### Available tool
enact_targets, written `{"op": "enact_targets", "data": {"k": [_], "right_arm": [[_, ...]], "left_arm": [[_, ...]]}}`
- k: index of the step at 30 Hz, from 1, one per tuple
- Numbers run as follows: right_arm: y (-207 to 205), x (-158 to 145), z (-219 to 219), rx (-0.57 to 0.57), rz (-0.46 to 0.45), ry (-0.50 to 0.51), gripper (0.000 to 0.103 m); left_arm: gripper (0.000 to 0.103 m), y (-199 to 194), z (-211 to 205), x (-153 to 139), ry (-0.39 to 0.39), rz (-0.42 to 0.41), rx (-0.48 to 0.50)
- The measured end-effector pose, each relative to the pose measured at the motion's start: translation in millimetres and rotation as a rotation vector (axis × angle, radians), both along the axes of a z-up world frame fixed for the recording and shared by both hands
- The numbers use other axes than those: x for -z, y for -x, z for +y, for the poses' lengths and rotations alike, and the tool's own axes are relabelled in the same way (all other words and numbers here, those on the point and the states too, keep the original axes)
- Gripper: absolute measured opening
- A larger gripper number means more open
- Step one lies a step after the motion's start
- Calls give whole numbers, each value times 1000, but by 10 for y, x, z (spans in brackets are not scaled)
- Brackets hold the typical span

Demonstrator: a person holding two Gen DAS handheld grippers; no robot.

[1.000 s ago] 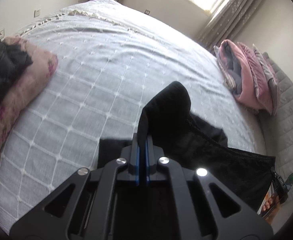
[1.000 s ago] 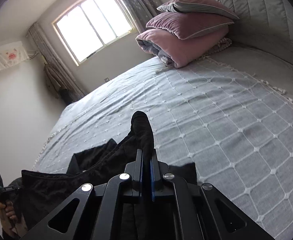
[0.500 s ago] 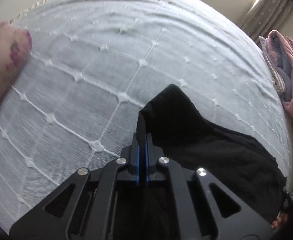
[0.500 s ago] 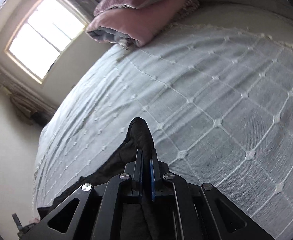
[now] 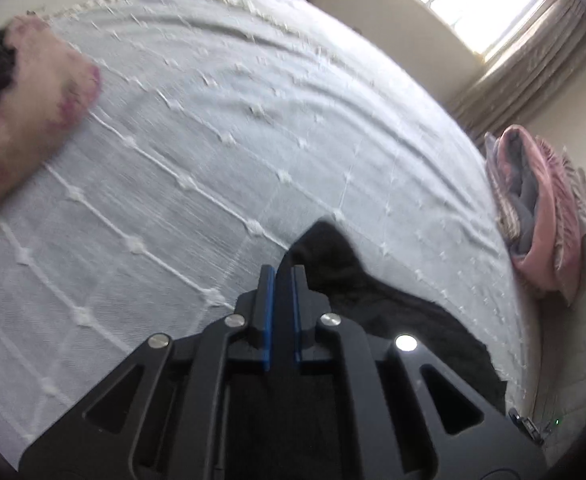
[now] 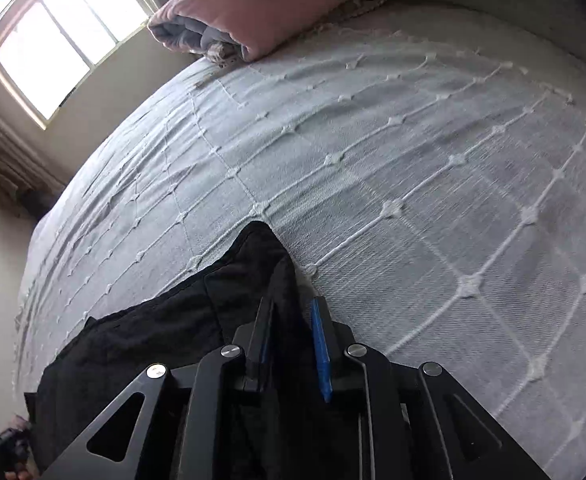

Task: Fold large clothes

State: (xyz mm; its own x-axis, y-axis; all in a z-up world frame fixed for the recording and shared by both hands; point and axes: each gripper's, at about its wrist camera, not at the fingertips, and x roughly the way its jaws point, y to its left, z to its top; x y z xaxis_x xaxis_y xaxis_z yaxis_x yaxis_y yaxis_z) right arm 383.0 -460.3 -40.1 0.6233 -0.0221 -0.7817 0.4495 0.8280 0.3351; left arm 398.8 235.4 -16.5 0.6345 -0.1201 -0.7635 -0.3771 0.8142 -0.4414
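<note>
A black garment [image 5: 393,320] lies on the pale grey bedspread [image 5: 213,140], stretching from one gripper to the other. My left gripper [image 5: 281,270] is shut on one of its corners, low over the bed, and the cloth peaks up just past the blue pads. In the right wrist view the other corner of the garment [image 6: 153,336] rests on the bedspread [image 6: 413,160]. The jaws of my right gripper [image 6: 291,300] are opening. The cloth still lies between them against the left finger, with a gap at the right pad [image 6: 320,344].
A folded pink and grey quilt [image 5: 541,220] [image 6: 253,12] sits at the head of the bed. A floral pink bundle [image 5: 33,128] with dark cloth lies at the left edge. A window [image 6: 61,40] and curtains stand beyond the far side.
Both grippers came down towards the bed with the garment's corners, which now lie on the bedspread. The right jaws have parted from shut. The left jaws stay nearly shut.
</note>
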Motion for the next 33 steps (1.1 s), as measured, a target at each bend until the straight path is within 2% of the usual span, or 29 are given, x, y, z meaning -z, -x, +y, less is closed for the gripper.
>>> {"op": "enact_targets", "data": {"k": [2,3,4,6,7,8,10,14,18,21,22,24,26,29,32,33], "right_arm": [[292,-239,-9,51,-60,16,39],[406,-337,-26,71,-87,8,64],[553,-432,-44,90,-120,-9,81],[931,-615,-36,118,-186,-56,81],[1101,-663,10,114,-202,-95,81],[1229,-695,43,103,-210,-135,81],[1520,-715,255,52,-220,-212,81],[1724,-702,762,-52,-143,-163,81],[1857,-556,1112,-157,-113,-118,81],[1869,-300,1248,-193,-65,-59,81],[1876,-212,1248,-191,-58,-38,81],[1912,-162,1128,-147,-59,-28,81],[1962,-248,944,-89,-95,-20,81],[2066,-343,630,40,-134,27,81],[2060,-234,425,107,-94,51,79],[2014,-178,395,101,-78,47,72]], "left_arm": [[8,265,94,-262,-28,-26,-1],[8,419,128,-354,-26,-37,8],[9,629,141,-441,-23,-40,15],[11,962,101,-493,-26,-42,33],[16,1191,37,-495,-20,-49,57],[20,1366,-26,-458,-23,-50,68],[22,1648,-203,-337,-38,-43,101],[22,1840,-462,33,-85,42,117],[27,1827,-429,323,-206,118,25],[27,1811,-301,403,-222,135,-16],[31,1805,-256,377,-215,125,-28],[40,1759,-224,317,-191,109,-21],[48,1625,-213,283,-154,107,9],[48,1330,-282,266,-169,132,57],[48,1046,-396,341,-203,163,98],[48,996,-429,386,-206,175,114]]}}
